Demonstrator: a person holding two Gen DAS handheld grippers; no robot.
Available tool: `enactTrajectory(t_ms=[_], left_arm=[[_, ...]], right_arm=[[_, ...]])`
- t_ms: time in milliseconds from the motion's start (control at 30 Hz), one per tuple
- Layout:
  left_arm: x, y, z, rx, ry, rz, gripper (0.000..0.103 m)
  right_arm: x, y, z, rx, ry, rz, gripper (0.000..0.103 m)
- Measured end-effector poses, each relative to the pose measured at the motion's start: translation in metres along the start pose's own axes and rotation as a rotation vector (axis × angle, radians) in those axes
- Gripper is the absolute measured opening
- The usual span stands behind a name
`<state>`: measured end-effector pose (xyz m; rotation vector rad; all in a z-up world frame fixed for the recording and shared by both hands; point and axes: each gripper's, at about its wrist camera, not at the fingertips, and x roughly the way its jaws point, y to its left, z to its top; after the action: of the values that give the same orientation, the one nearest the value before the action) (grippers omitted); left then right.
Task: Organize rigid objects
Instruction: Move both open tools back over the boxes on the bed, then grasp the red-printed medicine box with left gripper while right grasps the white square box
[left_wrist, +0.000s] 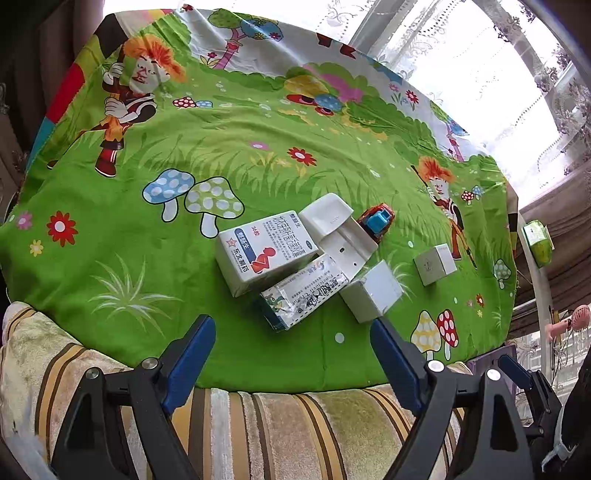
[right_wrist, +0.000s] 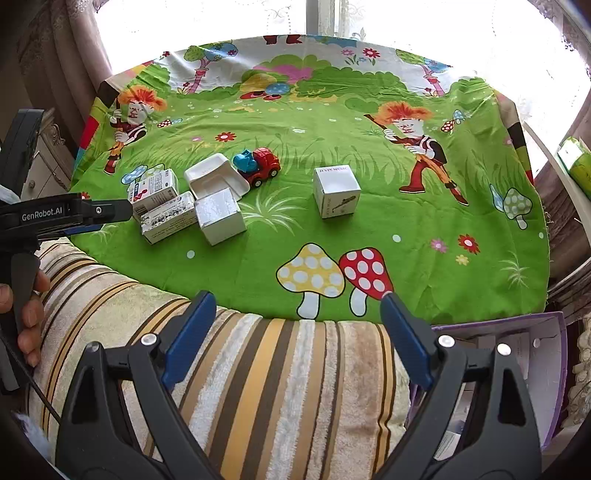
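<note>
Boxes (right_wrist: 173, 206) and a toy truck (right_wrist: 260, 166) lie jumbled near the bench's near-left edge, one cube box (right_wrist: 337, 191) apart mid-bench, and both the left gripper (left_wrist: 293, 354) and right gripper (right_wrist: 297, 328) hover with jaws wide and empty, so sorting looks barely begun.

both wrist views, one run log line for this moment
left gripper open, empty | right gripper open, empty | toy truck, boxes untouched on green cloth
</note>
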<state>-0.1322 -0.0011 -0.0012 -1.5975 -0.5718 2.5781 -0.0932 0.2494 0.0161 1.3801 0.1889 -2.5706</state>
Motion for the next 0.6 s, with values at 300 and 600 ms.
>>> enactTrajectory(t_ms=[300, 600], left_arm=[[0.009, 0.013, 0.031, -0.133, -0.032, 0.088, 0.091], [0.022, 0.022, 0.051, -0.283, -0.04, 0.134, 0.101]], right_arm=[[0.019, 0.02, 0.014, -0.066, 0.009, -0.009, 0.092], [0.035, 0.032, 0.028, -0.129, 0.007, 0.023, 0.092]])
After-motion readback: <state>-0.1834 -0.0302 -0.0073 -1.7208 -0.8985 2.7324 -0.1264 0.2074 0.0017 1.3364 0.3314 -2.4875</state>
